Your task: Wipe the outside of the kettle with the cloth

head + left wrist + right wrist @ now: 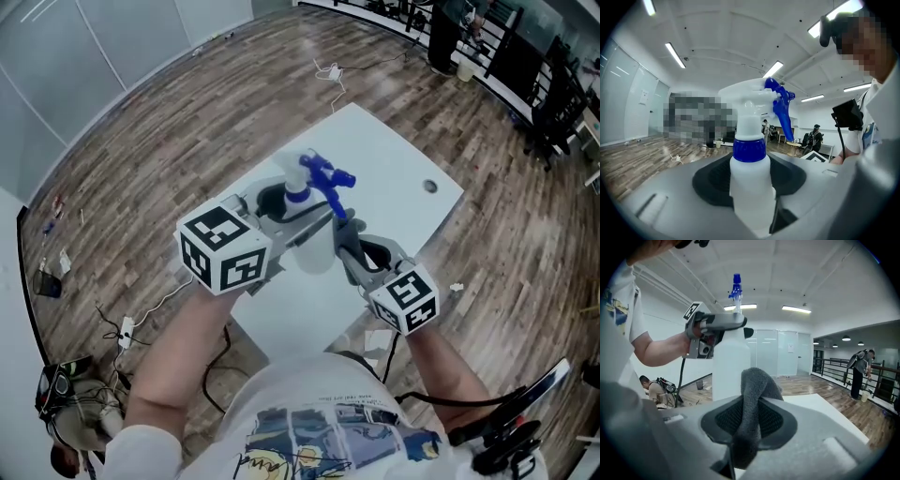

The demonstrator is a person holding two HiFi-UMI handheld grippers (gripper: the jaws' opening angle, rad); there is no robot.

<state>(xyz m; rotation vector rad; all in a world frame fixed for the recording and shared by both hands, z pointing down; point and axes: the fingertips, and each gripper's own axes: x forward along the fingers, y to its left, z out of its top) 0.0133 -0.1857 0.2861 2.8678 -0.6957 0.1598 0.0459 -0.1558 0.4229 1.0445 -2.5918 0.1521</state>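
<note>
The left gripper (749, 199) is pinching a white translucent plastic spray bottle (751, 126) low on its body. Both jaws are pressing against the sides, and the bottle is standing upright between them. Its blue screw collar (749, 150) is sitting just above the jaws. Its blue trigger (783, 110) is hanging down from the white spray head and pointing toward the person's side.

The right gripper (749, 430) is clamping a dark grey fleecy cloth (757, 385). The jaws are pressing together on a bunched fold of it. One end is rising in a hump above the pads and the other is trailing down in front of them. In the right gripper view, the bottle is showing just behind the cloth and higher than it.

In the head view the two grippers are pointing toward each other. The cloth is lying close beside the bottle's lower body, though whether they are touching is not clear. Both are hovering above the near part of a white rectangular table (394, 159), whose top has a small round hole (429, 186) near its right edge. The table is standing on a brown wooden plank floor (187, 103), and a white cable (328, 72) is lying on the floor beyond it. The person is wearing a white printed T-shirt (319, 422).
</note>
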